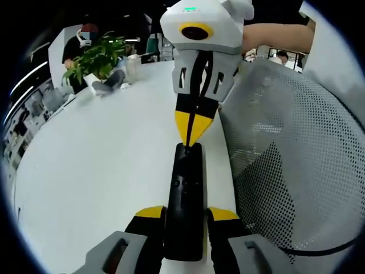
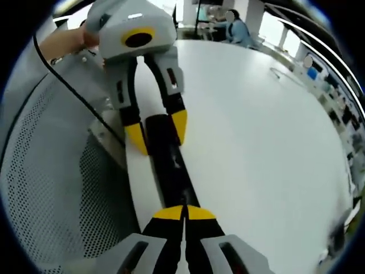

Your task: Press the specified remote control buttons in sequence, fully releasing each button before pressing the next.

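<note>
On a white table (image 1: 102,165), the left gripper (image 1: 187,216) clamps the near end of a black remote control (image 1: 185,200); the right gripper (image 2: 184,214), jaws closed together, touches its far end.

No text, label, brand or number can be read anywhere: the black remote control (image 1: 184,200) shows small buttons without legible markings (too blurred to tell), and the gripper housings bear no readable lettering.
</note>
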